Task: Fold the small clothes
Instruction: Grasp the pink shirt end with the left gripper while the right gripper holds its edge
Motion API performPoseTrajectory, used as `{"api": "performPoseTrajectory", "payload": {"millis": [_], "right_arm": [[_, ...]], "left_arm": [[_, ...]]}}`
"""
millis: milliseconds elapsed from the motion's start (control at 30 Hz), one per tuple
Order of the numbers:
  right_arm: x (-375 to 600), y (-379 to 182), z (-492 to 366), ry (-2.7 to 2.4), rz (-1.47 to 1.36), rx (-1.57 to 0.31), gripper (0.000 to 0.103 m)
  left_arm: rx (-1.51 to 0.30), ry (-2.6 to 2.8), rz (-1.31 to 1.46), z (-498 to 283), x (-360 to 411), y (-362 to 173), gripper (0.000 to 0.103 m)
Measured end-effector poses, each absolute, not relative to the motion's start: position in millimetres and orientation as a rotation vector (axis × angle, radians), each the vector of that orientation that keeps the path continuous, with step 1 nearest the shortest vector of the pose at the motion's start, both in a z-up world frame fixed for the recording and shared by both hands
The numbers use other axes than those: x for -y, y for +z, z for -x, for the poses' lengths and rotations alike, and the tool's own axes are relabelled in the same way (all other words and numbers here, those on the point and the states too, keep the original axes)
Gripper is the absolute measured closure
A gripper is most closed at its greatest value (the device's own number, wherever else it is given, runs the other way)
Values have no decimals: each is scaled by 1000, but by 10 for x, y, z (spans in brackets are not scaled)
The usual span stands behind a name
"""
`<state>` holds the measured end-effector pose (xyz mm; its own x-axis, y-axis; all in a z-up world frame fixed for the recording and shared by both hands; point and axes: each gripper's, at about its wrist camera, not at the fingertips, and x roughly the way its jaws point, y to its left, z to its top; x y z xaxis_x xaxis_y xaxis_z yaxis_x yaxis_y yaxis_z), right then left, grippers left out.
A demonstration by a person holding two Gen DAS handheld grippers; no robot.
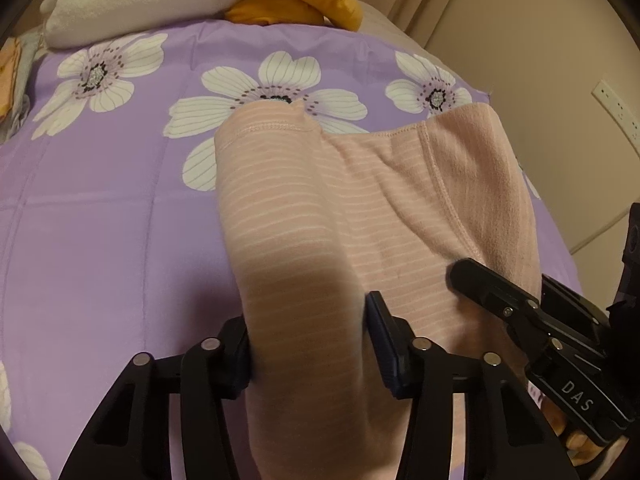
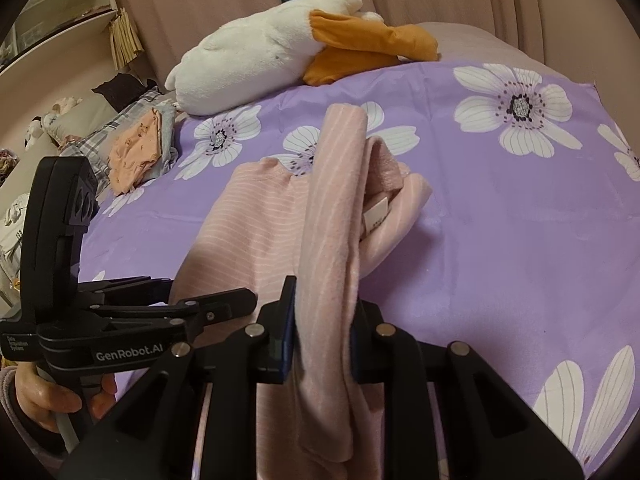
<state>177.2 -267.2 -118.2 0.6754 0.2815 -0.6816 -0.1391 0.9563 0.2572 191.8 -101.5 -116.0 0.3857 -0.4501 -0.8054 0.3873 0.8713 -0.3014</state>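
Note:
A small pink garment with thin white stripes (image 1: pixel 360 200) lies on a purple flowered bedspread (image 1: pixel 100 220). One long part of it runs up between the pads of my left gripper (image 1: pixel 308 332), which press on it from both sides. My right gripper (image 2: pixel 322 320) is shut on a raised fold of the same garment (image 2: pixel 256 224), and a white label shows in the fold beyond it. In the left wrist view the right gripper (image 1: pixel 464 276) comes in from the right, its tip on the cloth. In the right wrist view the left gripper (image 2: pixel 224 300) sits at the garment's left edge, held by a hand (image 2: pixel 44 396).
A white plush toy with orange parts (image 2: pixel 256 52) lies at the far end of the bed. A small pile of folded clothes (image 2: pixel 136 152) sits at the far left. The bedspread (image 2: pixel 500 220) stretches to the right. A wall with a socket (image 1: pixel 616 108) stands beyond the bed's right edge.

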Motion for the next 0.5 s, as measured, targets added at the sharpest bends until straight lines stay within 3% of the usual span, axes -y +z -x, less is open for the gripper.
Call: {"api": "performPoseTrajectory", "payload": {"millis": [500], "right_arm": [[2521, -996, -1609, 261, -183, -752, 83]], "left_arm": [[-992, -509, 59, -1739, 865, -957, 56]]}}
